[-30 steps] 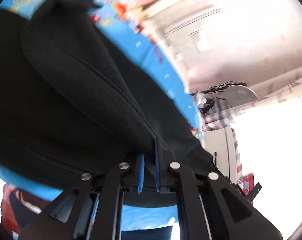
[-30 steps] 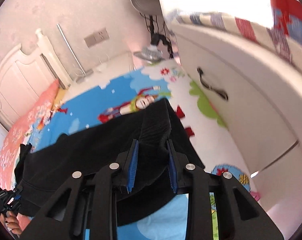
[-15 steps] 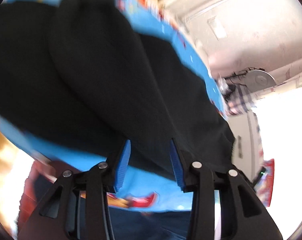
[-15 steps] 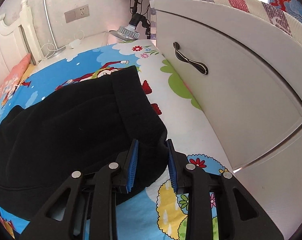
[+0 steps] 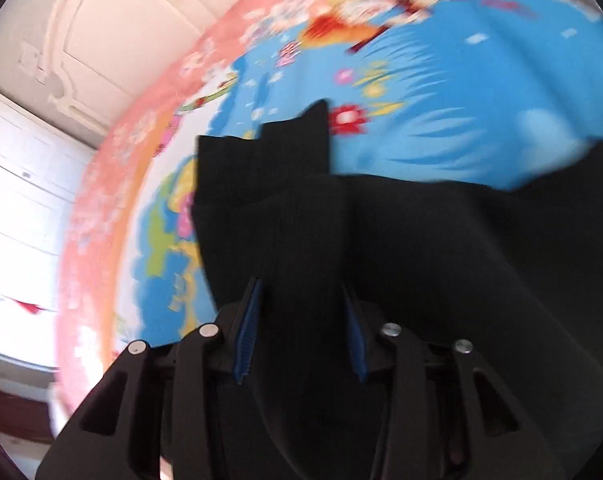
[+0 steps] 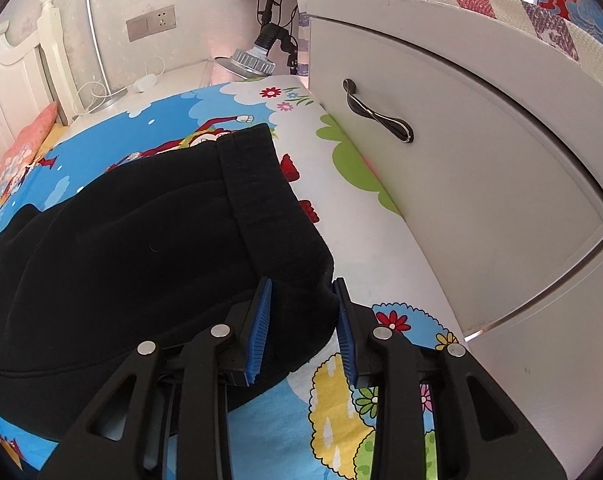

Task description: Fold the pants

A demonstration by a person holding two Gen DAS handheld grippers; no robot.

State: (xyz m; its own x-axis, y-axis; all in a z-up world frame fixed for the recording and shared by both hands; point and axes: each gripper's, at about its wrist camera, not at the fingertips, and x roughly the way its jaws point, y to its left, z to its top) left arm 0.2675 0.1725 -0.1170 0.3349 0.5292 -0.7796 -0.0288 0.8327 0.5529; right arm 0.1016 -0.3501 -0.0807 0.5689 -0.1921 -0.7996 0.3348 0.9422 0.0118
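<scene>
Soft, limp pants point(image 6: 149, 248): both claws, left point(image 5: 301, 320) and right point(image 6: 301, 320), clamped on thick fabric (best hold: hems, waistband).

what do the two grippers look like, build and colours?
Both match: left gripper and right gripper have matte black linkage arms with cut-out windows, round silver pivot bolts, and two fingers faced with ribbed blue pads. No cables, markings or sleeves show.
</scene>
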